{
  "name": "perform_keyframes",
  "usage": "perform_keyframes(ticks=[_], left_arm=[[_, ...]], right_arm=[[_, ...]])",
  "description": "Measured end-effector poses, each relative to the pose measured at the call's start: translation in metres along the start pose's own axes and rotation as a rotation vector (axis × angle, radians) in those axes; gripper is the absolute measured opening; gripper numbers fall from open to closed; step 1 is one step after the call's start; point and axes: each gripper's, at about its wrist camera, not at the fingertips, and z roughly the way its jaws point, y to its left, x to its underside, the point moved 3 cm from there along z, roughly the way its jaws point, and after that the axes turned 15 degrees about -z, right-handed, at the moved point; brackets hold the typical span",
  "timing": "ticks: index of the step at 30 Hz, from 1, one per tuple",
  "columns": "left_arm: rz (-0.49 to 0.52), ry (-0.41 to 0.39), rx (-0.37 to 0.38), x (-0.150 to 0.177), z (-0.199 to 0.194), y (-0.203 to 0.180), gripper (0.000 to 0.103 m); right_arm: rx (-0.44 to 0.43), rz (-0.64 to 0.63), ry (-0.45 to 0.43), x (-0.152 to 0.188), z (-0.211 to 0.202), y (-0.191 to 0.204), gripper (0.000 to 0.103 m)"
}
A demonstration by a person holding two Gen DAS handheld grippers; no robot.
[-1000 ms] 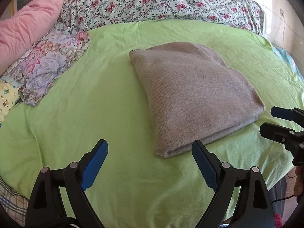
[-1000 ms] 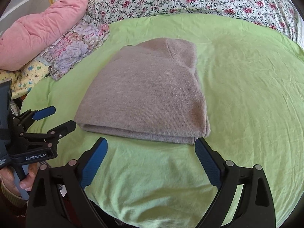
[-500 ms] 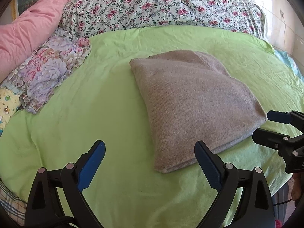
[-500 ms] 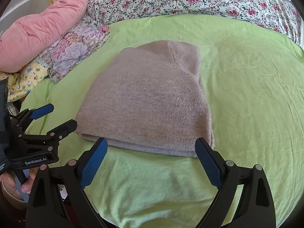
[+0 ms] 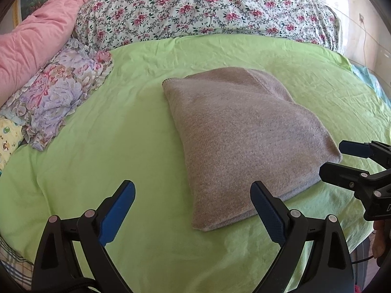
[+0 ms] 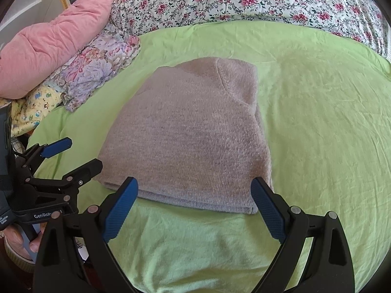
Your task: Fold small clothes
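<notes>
A grey knitted sweater lies folded into a thick rectangle on the green sheet. My left gripper hovers open over the sheet near the sweater's near left corner, nothing between its blue pads. My right gripper is open too, its fingers spread just in front of the sweater's near folded edge. From the left wrist view the right gripper shows at the sweater's right corner; from the right wrist view the left gripper shows at its left corner.
A pile of floral clothes lies at the left of the sheet, beside a pink quilt. A flowered bedspread rises behind. A hand holds the left gripper's handle.
Both grippers have drawn back and lowered a little towards the sweater's near edge; the sweater now sits lower and closer between the right gripper's fingers. Both stayed open.
</notes>
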Motion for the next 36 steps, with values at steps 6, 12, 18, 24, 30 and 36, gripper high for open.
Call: perform_keyframes(ticks=[6, 12, 18, 24, 30, 36], left_arm=[[-0.004, 0.000, 0.002, -0.0019, -0.0004, -0.0014, 0.096], [-0.012, 0.005, -0.002, -0.0030, 0.0008, -0.0029, 0.096], [-0.013, 0.004, -0.002, -0.0043, 0.0001, -0.0053, 0.096], [-0.014, 0.000, 0.003, -0.0053, -0.0015, -0.0080, 0.096], [-0.012, 0.003, 0.007, -0.0049, -0.0017, -0.0089, 0.096], [-0.013, 0.010, 0.011, -0.0043, -0.0008, -0.0088, 0.096]], right_arm=[[-0.001, -0.001, -0.002, -0.0015, 0.0006, -0.0004, 0.094], [-0.001, -0.001, -0.003, -0.0033, 0.0014, 0.0004, 0.094], [-0.003, 0.001, -0.005, -0.0040, 0.0010, 0.0024, 0.094], [-0.004, -0.003, -0.009, -0.0063, -0.0004, 0.0021, 0.094], [-0.001, -0.003, -0.008, -0.0065, -0.0012, 0.0023, 0.094], [-0.002, -0.001, -0.008, -0.0070, -0.0018, 0.0022, 0.094]])
